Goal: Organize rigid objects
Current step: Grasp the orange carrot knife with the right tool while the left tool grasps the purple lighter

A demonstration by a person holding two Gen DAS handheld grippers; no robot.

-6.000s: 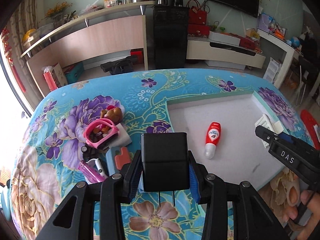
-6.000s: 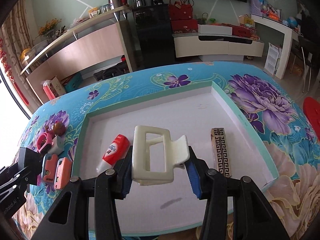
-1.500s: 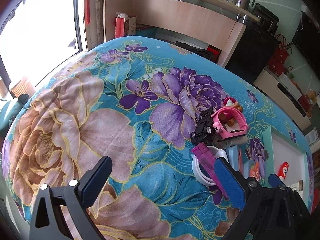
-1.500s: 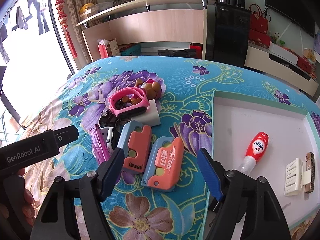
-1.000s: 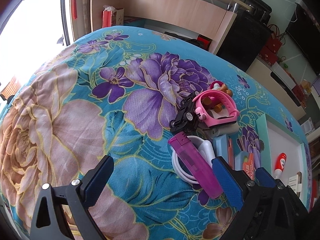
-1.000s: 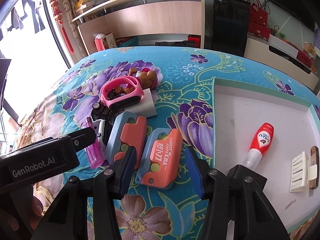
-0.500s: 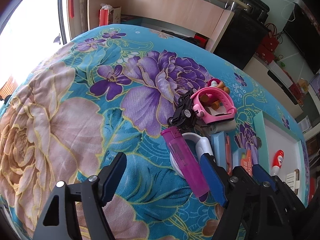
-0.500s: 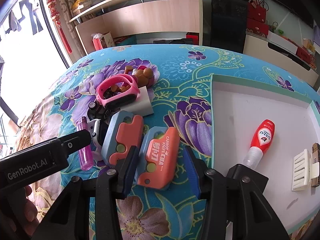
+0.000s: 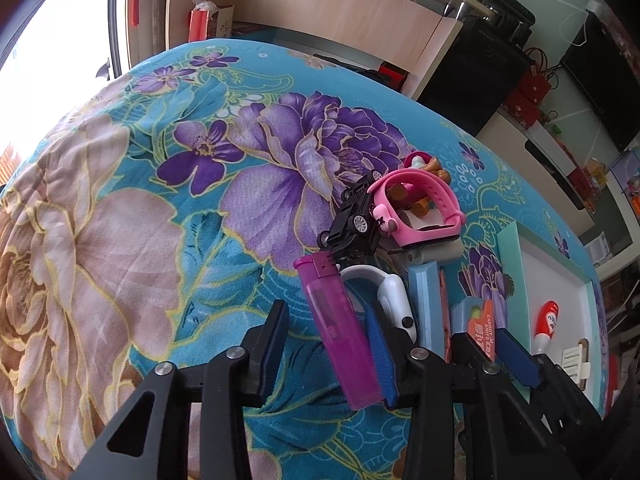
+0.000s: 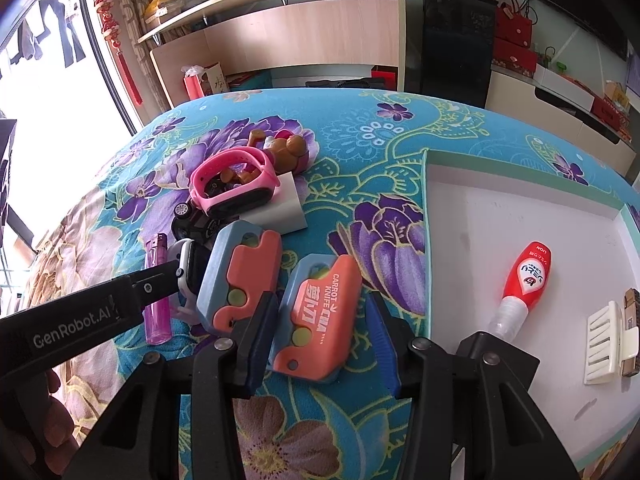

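Observation:
My left gripper (image 9: 326, 354) is open around a purple lighter (image 9: 336, 328) that lies on the flowered cloth; the lighter leans against the right pad. My right gripper (image 10: 320, 344) is open with its jaws on both sides of an orange and blue carrot knife (image 10: 318, 314). A second carrot knife (image 10: 240, 276) lies just left of it. A white tray (image 10: 472, 264) on the right holds a red and white bottle (image 10: 524, 284) and a cream hair clip (image 10: 606, 342). The left gripper's side shows in the right wrist view (image 10: 100, 312).
A pink watch band (image 10: 232, 182), a black toy car (image 9: 354, 222), a brown toy dog (image 10: 288, 150), a white block (image 10: 280, 206) and a white gadget (image 9: 394, 296) are piled behind the knives. Bare cloth lies to the left. The table edge is near me.
Both grippers have moved lower and closer. The left jaws have narrowed around the purple lighter. The right jaws now straddle the right carrot knife.

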